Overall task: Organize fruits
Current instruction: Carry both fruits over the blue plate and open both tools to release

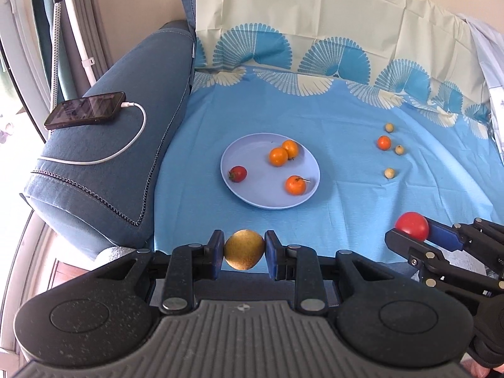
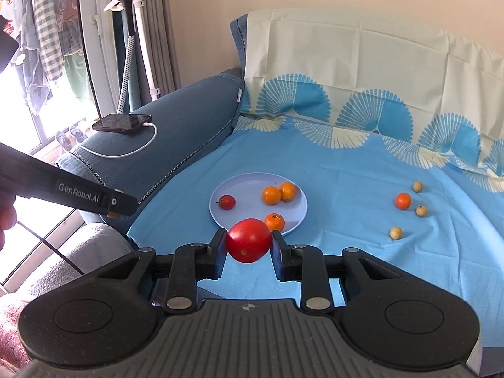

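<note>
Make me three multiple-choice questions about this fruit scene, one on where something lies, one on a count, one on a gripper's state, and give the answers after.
1. Where does the black smartphone with the white cable lie?
A. on the round pale-blue plate
B. on the blue sofa armrest
C. on the blue patterned cloth

2. How many fruits lie on the round pale-blue plate?
A. two
B. four
C. six

3. What does the left gripper hold?
A. a round yellow-brown fruit
B. a large red tomato
C. nothing, its jaws are open

Answers: 1 B, the phone rests on the blue sofa armrest, left of the cloth. 2 B, three orange fruits and one small red one sit there. 3 A, its pads press on the round yellow-brown fruit; the large red tomato is in the right gripper.
</note>
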